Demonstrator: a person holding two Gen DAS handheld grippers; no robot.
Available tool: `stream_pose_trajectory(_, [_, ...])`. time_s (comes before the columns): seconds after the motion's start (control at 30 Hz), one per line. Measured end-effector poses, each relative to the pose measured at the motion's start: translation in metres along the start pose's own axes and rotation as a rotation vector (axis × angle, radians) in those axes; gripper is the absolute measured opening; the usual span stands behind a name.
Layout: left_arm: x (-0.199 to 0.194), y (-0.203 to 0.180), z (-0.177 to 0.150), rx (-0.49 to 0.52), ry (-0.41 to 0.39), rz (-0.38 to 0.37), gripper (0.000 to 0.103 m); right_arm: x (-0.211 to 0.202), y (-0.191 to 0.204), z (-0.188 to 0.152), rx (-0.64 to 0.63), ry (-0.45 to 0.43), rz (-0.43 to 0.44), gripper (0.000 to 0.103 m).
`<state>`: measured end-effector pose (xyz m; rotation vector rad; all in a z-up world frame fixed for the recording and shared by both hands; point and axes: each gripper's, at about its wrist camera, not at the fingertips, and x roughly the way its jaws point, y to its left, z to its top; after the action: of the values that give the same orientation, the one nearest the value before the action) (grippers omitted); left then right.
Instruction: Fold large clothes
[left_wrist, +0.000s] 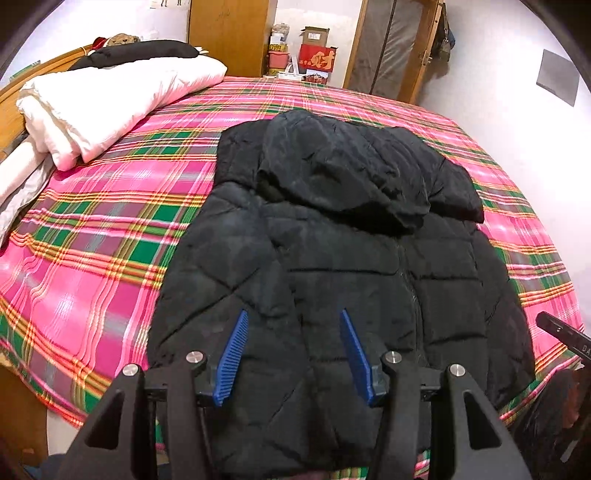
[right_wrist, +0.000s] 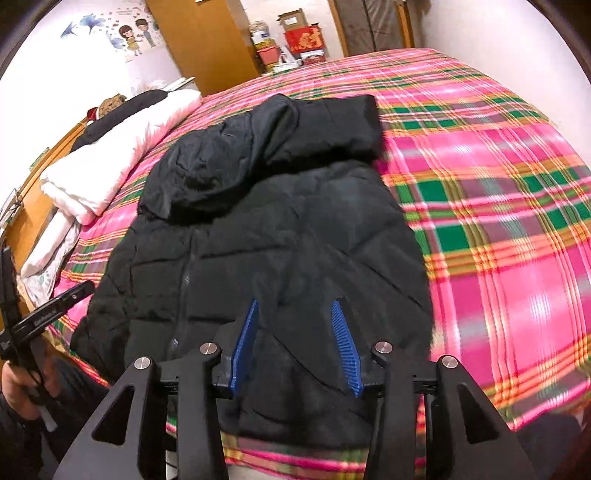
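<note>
With both the left gripper (left_wrist: 291, 354) and right gripper (right_wrist: 301, 345) hovering fingers apart and empty over the black puffer jacket (left_wrist: 332, 258) on the bed (left_wrist: 92, 240), its puffy, slippery folds may spring open.

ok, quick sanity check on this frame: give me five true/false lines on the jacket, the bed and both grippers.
1. The black puffer jacket lies on the plaid bedsheet. True.
2. The left gripper is clamped on the jacket's hem. False: its blue fingers stand apart above the fabric, holding nothing.
3. The hood is flopped over the jacket's upper body. True.
4. The right gripper is fully shut. False: its jaws are apart with nothing pinched between them.
5. The white folded quilt lies on top of the jacket. False: it sits apart from it, at the headboard end of the bed.
</note>
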<state>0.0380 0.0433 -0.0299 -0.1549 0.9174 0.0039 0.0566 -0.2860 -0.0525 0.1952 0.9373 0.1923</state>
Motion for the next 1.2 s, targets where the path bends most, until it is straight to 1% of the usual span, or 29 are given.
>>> stream_pose_trajectory(0.07, [-0.003, 0.001, -0.004, -0.003, 0.002, 0.019, 0.054, -0.001, -0.008, -0.006, 0.011, -0.001, -0.02, 0.043])
stream_pose_trajectory(0.13, [-0.005, 0.006, -0.006, -0.014, 0.001, 0.023, 0.054, -0.002, -0.015, -0.01, 0.021, -0.001, -0.041, 0.043])
stream_pose_trajectory(0.23, [-0.009, 0.018, -0.006, -0.036, -0.004, 0.051, 0.054, 0.002, -0.028, -0.013, 0.05, 0.016, -0.049, 0.044])
stream_pose_trajectory(0.3, [-0.01, 0.029, -0.004, -0.058, -0.006, 0.073, 0.054, 0.006, -0.037, -0.015, 0.074, 0.032, -0.053, 0.045])
stream_pose_trajectory(0.33, [-0.009, 0.034, -0.002, -0.066, -0.003, 0.081, 0.054, 0.008, -0.041, -0.016, 0.083, 0.037, -0.052, 0.049])
stream_pose_trajectory(0.37, [-0.007, 0.039, -0.002, -0.07, 0.002, 0.089, 0.054, 0.009, -0.044, -0.018, 0.091, 0.043, -0.052, 0.052])
stream_pose_trajectory(0.4, [-0.004, 0.044, -0.001, -0.074, 0.009, 0.1, 0.054, 0.011, -0.048, -0.019, 0.101, 0.05, -0.056, 0.053])
stream_pose_trajectory(0.57, [0.018, 0.073, 0.003, -0.117, 0.073, 0.142, 0.054, 0.018, -0.066, -0.019, 0.139, 0.06, -0.07, 0.053])
stream_pose_trajectory(0.63, [0.027, 0.083, 0.004, -0.138, 0.095, 0.137, 0.054, 0.022, -0.073, -0.018, 0.163, 0.069, -0.06, 0.054])
stream_pose_trajectory(0.7, [0.038, 0.091, 0.004, -0.161, 0.119, 0.14, 0.055, 0.029, -0.077, -0.018, 0.15, 0.084, -0.067, 0.054])
stream_pose_trajectory(0.77, [0.051, 0.099, 0.001, -0.189, 0.159, 0.13, 0.057, 0.037, -0.081, -0.019, 0.15, 0.112, -0.058, 0.055])
stream_pose_trajectory(0.8, [0.057, 0.101, -0.001, -0.202, 0.181, 0.117, 0.057, 0.04, -0.082, -0.019, 0.154, 0.119, -0.052, 0.055])
stream_pose_trajectory(0.87, [0.067, 0.104, -0.006, -0.224, 0.214, 0.086, 0.058, 0.045, -0.085, -0.021, 0.166, 0.136, -0.037, 0.061])
stream_pose_trajectory(0.9, [0.071, 0.105, -0.009, -0.239, 0.226, 0.073, 0.058, 0.049, -0.088, -0.024, 0.184, 0.155, -0.018, 0.062])
stream_pose_trajectory(1.0, [0.073, 0.103, -0.017, -0.279, 0.236, 0.032, 0.06, 0.052, -0.09, -0.029, 0.209, 0.176, 0.022, 0.062])
stream_pose_trajectory(1.07, [0.071, 0.099, -0.022, -0.284, 0.236, 0.013, 0.062, 0.052, -0.09, -0.029, 0.215, 0.188, 0.055, 0.062])
stream_pose_trajectory(1.13, [0.067, 0.09, -0.028, -0.261, 0.232, 0.004, 0.064, 0.055, -0.086, -0.031, 0.217, 0.214, 0.112, 0.062])
stream_pose_trajectory(1.2, [0.066, 0.084, -0.03, -0.234, 0.242, 0.005, 0.067, 0.059, -0.082, -0.032, 0.2, 0.228, 0.108, 0.062])
